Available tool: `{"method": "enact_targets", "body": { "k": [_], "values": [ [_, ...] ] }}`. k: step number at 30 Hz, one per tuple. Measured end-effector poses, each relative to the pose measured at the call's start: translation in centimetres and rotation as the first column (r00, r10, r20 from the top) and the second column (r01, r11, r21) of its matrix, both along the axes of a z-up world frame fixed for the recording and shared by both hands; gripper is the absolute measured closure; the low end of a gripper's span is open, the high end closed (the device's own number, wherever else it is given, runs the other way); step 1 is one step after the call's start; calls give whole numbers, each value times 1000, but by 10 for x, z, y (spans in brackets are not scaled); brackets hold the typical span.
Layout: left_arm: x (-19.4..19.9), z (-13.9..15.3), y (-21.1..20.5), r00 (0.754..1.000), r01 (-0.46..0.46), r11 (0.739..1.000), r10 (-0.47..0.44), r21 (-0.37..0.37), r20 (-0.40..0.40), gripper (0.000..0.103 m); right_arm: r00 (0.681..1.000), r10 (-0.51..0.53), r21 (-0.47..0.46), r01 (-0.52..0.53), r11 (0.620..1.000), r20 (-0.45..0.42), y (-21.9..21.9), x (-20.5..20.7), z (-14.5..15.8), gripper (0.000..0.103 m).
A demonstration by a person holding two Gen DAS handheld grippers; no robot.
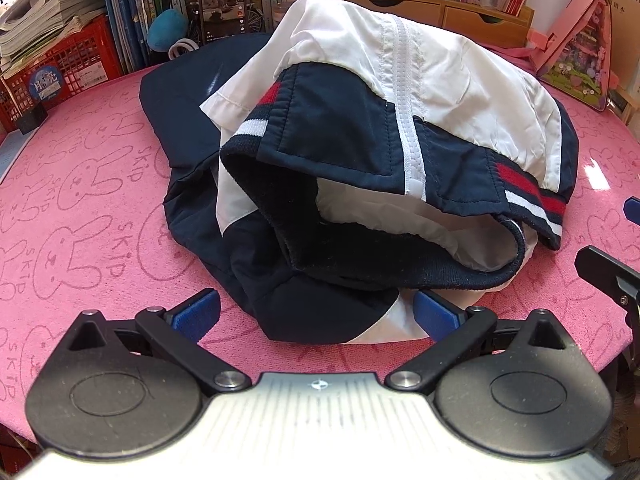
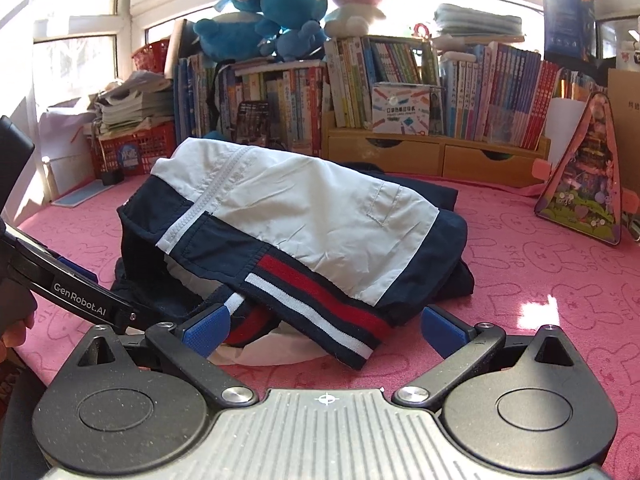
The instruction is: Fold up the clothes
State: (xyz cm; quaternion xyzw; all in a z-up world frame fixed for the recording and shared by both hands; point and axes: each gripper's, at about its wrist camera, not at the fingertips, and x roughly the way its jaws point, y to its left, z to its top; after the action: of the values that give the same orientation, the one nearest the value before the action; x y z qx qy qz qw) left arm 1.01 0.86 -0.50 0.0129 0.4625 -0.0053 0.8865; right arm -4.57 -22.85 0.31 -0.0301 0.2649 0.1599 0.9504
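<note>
A navy and white jacket (image 1: 360,128) with red and white striped trim lies in a loose heap on the pink rabbit-print cloth (image 1: 80,208). It also shows in the right wrist view (image 2: 304,216). My left gripper (image 1: 316,314) is open, its blue pads on either side of the jacket's near navy edge. My right gripper (image 2: 324,328) is open, its pads straddling the striped hem (image 2: 320,300). The right gripper's edge (image 1: 612,276) shows at the right of the left wrist view. The left gripper (image 2: 64,288) shows at the left of the right wrist view.
Books (image 2: 400,76) line the back over wooden drawers (image 2: 432,152). A red crate (image 1: 60,64) with papers stands at the back left. A pink triangular toy house (image 2: 584,176) stands at the right. Plush toys (image 2: 280,12) sit on the books.
</note>
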Motion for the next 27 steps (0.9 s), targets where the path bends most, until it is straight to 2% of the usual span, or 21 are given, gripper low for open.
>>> {"method": "enact_targets", "body": {
  "k": [3,8,11,14,20,27],
  "values": [
    [1,0,3,1000,-21,1000,21,-19,-12,0,1000,-10,2,10,1000,-18,0,2,-2,0],
    [-1,1,2,1000,-17,1000,17,4,-5,0,995,-14,53,20,998,-102,-6,10,-4,0],
    [-2,2,0,1000,-13,1000,13,15,0,0,987,-52,42,59,997,-149,-6,15,-7,0],
    [-1,2,-1,1000,-11,1000,11,14,4,0,986,-57,30,63,998,-158,-6,15,-9,0],
    [-2,2,-3,1000,8,1000,-8,17,5,0,992,-67,-55,62,997,-108,6,11,-8,0],
    [-3,6,-2,999,30,999,-30,-20,18,0,990,-107,-210,86,974,-91,24,14,-12,0]
  ]
}}
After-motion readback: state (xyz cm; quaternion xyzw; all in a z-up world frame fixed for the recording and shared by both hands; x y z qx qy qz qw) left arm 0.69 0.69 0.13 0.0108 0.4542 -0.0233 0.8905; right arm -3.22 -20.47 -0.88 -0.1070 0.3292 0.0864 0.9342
